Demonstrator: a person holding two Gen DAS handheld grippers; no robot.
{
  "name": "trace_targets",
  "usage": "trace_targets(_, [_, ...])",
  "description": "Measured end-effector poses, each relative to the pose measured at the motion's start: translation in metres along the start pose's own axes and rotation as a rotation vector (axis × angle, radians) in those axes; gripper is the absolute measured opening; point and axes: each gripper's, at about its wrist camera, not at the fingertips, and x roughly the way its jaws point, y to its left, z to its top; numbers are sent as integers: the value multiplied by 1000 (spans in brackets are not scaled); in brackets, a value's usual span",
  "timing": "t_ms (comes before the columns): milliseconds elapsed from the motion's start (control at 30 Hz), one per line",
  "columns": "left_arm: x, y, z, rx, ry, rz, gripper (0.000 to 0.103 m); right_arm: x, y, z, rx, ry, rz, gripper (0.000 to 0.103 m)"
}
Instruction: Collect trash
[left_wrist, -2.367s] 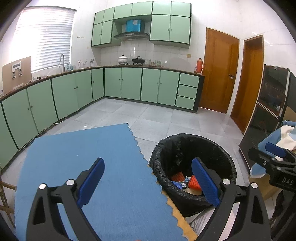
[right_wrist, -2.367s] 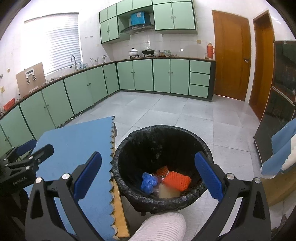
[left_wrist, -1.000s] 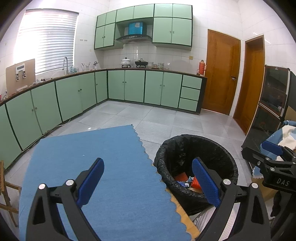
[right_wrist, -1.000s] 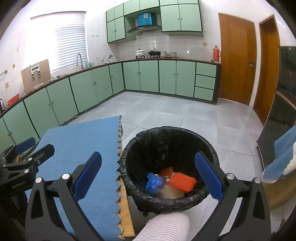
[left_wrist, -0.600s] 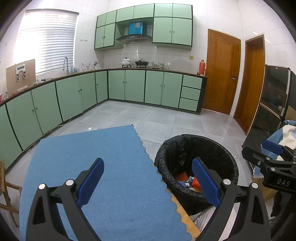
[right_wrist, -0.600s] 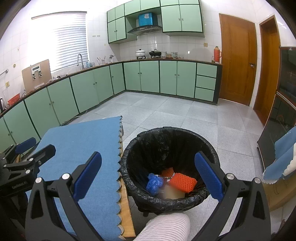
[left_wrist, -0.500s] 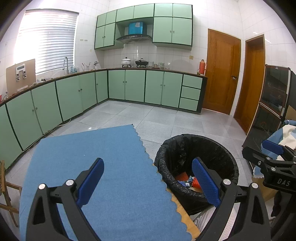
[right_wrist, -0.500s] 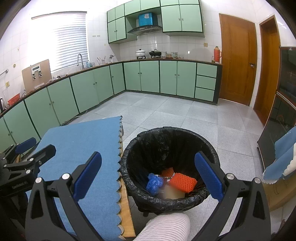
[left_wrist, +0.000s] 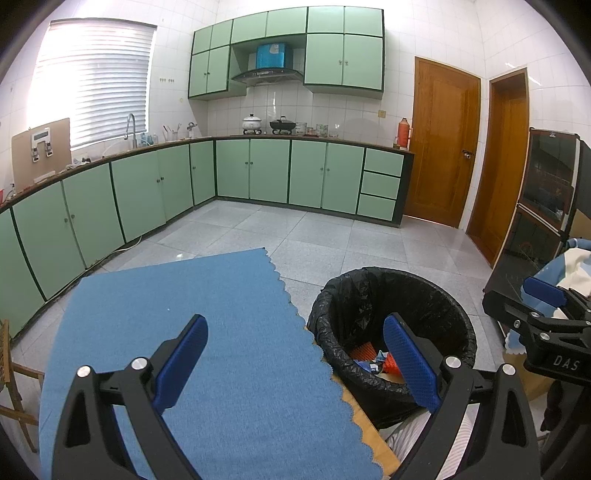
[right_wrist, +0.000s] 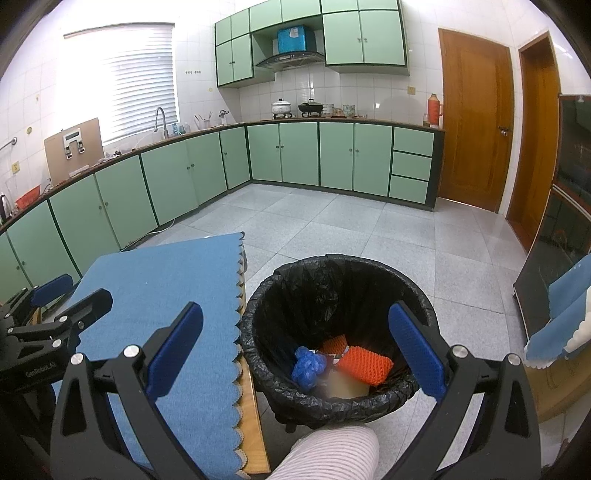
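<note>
A round bin with a black liner (right_wrist: 295, 280) (left_wrist: 332, 306) stands on the floor beside the table. Inside it lie an orange mesh piece (right_wrist: 364, 363), a crumpled blue bag (right_wrist: 308, 367) and a pale item (right_wrist: 345, 386). My right gripper (right_wrist: 295, 350) hangs open above the bin with nothing between its fingers. My left gripper (left_wrist: 295, 360) is open too, empty, over the right edge of the blue scalloped mat (left_wrist: 192, 321) (right_wrist: 162, 280). Each gripper shows at the side of the other's view.
The mat covers a wooden table (right_wrist: 255, 435) next to the bin. A striped trouser knee (right_wrist: 332, 454) sits below the bin. Green cabinets (left_wrist: 266, 170) line the far walls, wooden doors (left_wrist: 443, 147) at the right, a dark glass cabinet (left_wrist: 546, 206) and blue cloth (right_wrist: 565, 314) far right.
Both views have drifted slightly; the bin sits a little farther right and lower than 2.4 s ago. Both grippers stay open and empty, the trash in the bin unmoved.
</note>
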Motion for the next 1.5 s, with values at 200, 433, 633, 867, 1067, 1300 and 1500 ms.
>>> trace_targets(200, [-1, 1, 0, 0, 0, 1, 94, 0, 0, 0, -1, -1, 1, 98])
trace_targets(433, [-1, 1, 0, 2, 1, 1, 94, 1, -2, 2, -1, 0, 2, 98])
trace_targets(633, [0, 0, 1, 1, 4, 1, 94, 2, -3, 3, -6, 1, 1, 98])
trace_targets(867, [-1, 2, 1, 2, 5, 2, 94, 3, -4, 3, -5, 1, 2, 98])
trace_targets(1067, [0, 1, 1, 2, 7, 3, 94, 3, -4, 3, -5, 1, 1, 98])
trace_targets(1300, [-1, 3, 1, 2, 9, 3, 94, 4, -6, 3, -5, 2, 3, 98])
trace_targets(1500, [-1, 4, 1, 3, 10, 6, 94, 3, -6, 3, -6, 2, 3, 98])
